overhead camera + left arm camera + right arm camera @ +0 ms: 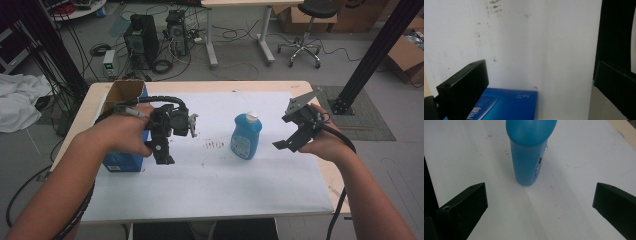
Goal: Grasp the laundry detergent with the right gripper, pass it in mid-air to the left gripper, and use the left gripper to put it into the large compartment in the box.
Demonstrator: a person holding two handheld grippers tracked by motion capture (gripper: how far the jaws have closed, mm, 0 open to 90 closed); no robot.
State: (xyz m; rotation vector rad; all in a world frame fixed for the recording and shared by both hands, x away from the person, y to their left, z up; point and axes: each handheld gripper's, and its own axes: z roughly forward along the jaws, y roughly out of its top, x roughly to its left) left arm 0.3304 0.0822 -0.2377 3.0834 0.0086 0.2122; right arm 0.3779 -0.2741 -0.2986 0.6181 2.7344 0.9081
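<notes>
- In the high view I see the desk (310,86) covered by a white sheet (225,185), with a wooden margin free at the far edge and at both sides.
- The blue bottle (246,136) with a white cap stands upright near the middle of the sheet, a little toward 2 o'clock from the centre. White sheet is free all around it.
- The left gripper (167,150) is held by my left hand (125,132) at about 9 o'clock from the bottle, well apart from it. Just beside it, at the left edge of the sheet, stands an open blue box (122,162).
- The right gripper (287,145) is in my right hand (325,142) at 3 o'clock from the bottle, near it but not touching, close to the right edge of the desk.
- In the left gripper view the jaws stand wide apart with nothing between them; I see the blue box (509,103) low in the picture and some dark specks on the sheet above.
- In the right gripper view the jaws are also wide apart and hold nothing. The bottle (529,157) stands at 12 o'clock ahead of them, and a strip of the wooden desk edge (624,130) is at the upper right.
- The bottle's side label shows in the right gripper view; the cap shows in the high view.
</notes>
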